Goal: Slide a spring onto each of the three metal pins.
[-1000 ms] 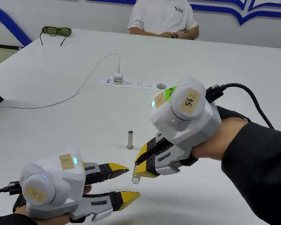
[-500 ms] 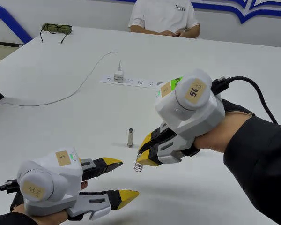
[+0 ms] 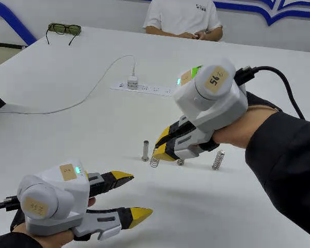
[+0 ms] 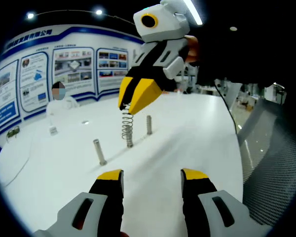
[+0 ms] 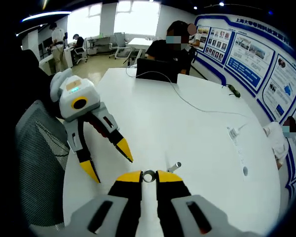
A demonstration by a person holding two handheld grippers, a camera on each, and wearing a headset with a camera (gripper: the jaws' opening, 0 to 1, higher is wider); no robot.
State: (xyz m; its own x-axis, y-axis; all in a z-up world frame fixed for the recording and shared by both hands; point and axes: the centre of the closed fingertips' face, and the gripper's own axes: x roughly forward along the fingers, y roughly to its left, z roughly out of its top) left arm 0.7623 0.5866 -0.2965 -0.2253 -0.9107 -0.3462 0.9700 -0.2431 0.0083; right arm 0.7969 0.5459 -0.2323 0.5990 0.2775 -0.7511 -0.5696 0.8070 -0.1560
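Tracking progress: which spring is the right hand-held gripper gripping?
The spring beside the bare metal pin, pinched by the right hand-held gripper; the other spring sits apart, farther right.

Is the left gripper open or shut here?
Open: the left gripper shows its two yellow-tipped jaws spread apart with bare table between them.

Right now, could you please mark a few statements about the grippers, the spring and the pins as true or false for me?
1. The left gripper is open and holds nothing. True.
2. The right gripper is shut on a spring. True.
3. The bare pin lies on its side. False: it stands upright on the table.
4. The glasses lie right beside that pin. False: they lie far from it, at the table's far left corner.
5. The left gripper touches the spring. False: it is apart from it, nearer the person.
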